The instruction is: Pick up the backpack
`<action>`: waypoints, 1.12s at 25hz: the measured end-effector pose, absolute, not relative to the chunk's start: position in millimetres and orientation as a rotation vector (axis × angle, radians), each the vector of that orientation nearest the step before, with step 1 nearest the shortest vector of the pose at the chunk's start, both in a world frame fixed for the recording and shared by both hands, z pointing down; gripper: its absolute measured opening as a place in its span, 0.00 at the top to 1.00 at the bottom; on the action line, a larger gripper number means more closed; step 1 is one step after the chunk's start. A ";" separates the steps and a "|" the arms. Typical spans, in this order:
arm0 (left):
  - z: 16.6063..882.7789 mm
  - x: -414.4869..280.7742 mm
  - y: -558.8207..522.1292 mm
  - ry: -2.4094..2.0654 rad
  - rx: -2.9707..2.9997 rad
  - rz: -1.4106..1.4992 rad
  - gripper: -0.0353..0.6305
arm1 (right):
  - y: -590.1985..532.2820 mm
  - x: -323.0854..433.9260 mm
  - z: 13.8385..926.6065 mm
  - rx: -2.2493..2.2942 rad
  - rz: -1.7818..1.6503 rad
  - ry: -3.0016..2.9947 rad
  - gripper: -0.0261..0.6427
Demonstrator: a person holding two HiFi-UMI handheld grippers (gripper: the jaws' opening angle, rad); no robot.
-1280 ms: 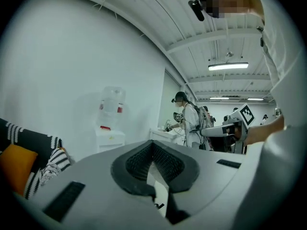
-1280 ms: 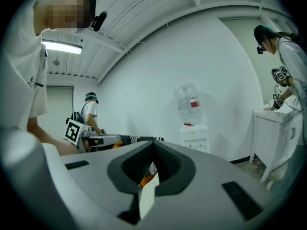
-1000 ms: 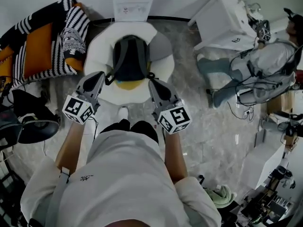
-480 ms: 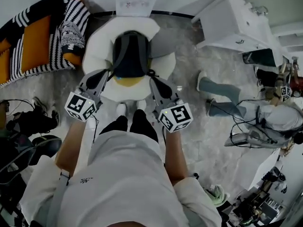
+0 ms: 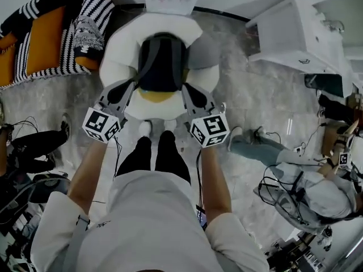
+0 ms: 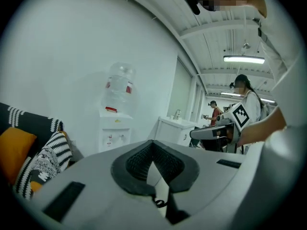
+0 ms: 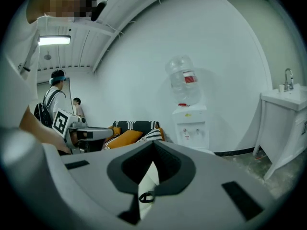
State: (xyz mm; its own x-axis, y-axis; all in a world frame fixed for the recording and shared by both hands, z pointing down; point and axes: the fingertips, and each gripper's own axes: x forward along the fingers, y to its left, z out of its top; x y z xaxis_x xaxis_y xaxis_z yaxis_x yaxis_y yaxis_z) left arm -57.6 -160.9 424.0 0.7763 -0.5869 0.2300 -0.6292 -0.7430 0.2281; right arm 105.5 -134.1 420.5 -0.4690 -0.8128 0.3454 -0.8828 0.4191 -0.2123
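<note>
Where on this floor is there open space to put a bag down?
The marble floor between the white seat and the white cabinet is bare. So is the strip below the striped sofa, left of the seat. The lower right is crowded by a seated person and cables; the lower left holds dark gear.

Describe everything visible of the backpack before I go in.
The backpack is dark, rounded and looks like soft fabric. It lies strap-side up on a white cushioned seat, with two grey shoulder straps running along it. A yellow patch shows at its near end; whether that belongs to it is unclear. The left gripper and right gripper, both shut, flank that near end; contact cannot be told. Neither gripper view shows it.
</note>
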 end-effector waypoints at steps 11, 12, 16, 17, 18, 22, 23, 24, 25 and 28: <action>511.9 -33.0 -206.5 -1.018 2.607 0.311 0.94 | -185.5 124.7 516.2 1.404 0.647 -2.508 0.95; 520.3 -29.9 -212.0 -1.019 2.606 0.322 0.94 | -191.6 128.4 524.9 1.406 0.653 -2.505 0.95; 553.2 -20.7 -230.8 -1.031 2.592 0.349 0.94 | -212.2 139.7 559.4 1.407 0.671 -2.495 0.95; 561.9 -19.1 -234.0 -1.035 2.585 0.356 0.94 | -215.4 141.6 568.2 1.406 0.678 -2.491 0.95; 571.1 -17.5 -237.0 -1.039 2.577 0.366 0.94 | -218.3 143.4 577.0 1.403 0.683 -2.486 0.95; 609.7 -12.1 -247.4 -1.050 2.551 0.423 0.94 | -229.1 149.6 611.7 1.391 0.696 -2.472 0.95; 619.4 -10.8 -251.2 -1.052 2.546 0.432 0.94 | -233.0 151.8 620.1 1.390 0.698 -2.467 0.95; 629.0 -9.5 -255.1 -1.053 2.539 0.439 0.94 | -236.9 154.2 628.5 1.391 0.699 -2.460 0.95; 638.2 -8.9 -258.6 -1.054 2.532 0.443 0.94 | -240.4 156.2 637.3 1.391 0.703 -2.451 0.95; 662.9 -11.2 -266.8 -1.062 2.516 0.461 0.94 | -247.4 158.4 663.9 1.387 0.718 -2.429 0.95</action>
State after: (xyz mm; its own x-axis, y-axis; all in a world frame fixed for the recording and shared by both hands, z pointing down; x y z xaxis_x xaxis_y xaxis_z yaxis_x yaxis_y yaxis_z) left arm -11.2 -266.8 662.9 0.6625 -0.6126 0.4311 -0.7334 -0.6476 0.2067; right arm 158.4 -247.4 663.9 -0.5139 -0.7325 0.4464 -0.8575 0.4245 -0.2907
